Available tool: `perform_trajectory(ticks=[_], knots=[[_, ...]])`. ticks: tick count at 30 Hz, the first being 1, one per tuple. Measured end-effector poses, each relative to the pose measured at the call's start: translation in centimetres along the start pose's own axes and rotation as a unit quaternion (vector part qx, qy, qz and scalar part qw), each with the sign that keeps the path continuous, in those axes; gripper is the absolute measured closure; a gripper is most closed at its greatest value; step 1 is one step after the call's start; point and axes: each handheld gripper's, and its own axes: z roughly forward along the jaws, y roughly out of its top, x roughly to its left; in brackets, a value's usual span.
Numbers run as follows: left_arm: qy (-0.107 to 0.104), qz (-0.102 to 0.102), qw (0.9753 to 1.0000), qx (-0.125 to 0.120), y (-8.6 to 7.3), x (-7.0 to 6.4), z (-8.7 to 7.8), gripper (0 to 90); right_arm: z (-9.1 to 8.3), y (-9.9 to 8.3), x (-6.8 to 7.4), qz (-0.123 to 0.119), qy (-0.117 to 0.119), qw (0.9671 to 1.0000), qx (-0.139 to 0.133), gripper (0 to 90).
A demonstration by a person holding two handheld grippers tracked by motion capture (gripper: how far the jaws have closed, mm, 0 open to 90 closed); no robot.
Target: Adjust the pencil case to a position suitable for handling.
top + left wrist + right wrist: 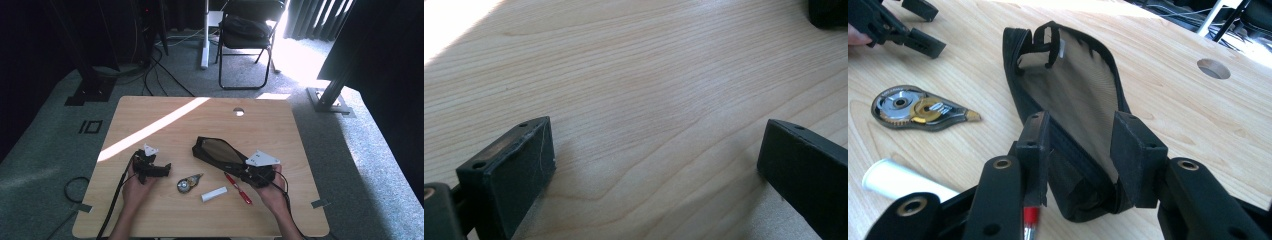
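A black mesh pencil pouch [216, 151] [1073, 85] lies slantwise at mid-table, its near end bunched between the jaws of my right gripper [243, 169] [1080, 125], which is shut on it. My left gripper [165, 170] [656, 135] rests low over bare wood at the left, open, with nothing between its fingers; it also appears at the top left of the right gripper view [918, 30]. Between the two hands lie a correction tape dispenser [188, 183] [918, 109], a white tube [214, 194] [898, 180] and a red pen [239, 189] [1030, 220] that runs under the right gripper.
The wooden table [150, 115] has a round cable hole [239, 111] [1213, 68] near its far edge and a bright strip of sunlight across its left half. A folding chair [247, 35] and floor cables [150, 75] stand beyond the table.
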Motion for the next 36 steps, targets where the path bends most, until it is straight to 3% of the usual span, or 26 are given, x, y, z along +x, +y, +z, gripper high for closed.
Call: perform_trajectory(ticks=[36], knots=[[0.0,0.0,1.0,0.0,0.0,0.0,0.0,2.3,1.1,-3.1,1.8,0.0,0.009,0.9993,0.037,55.9]])
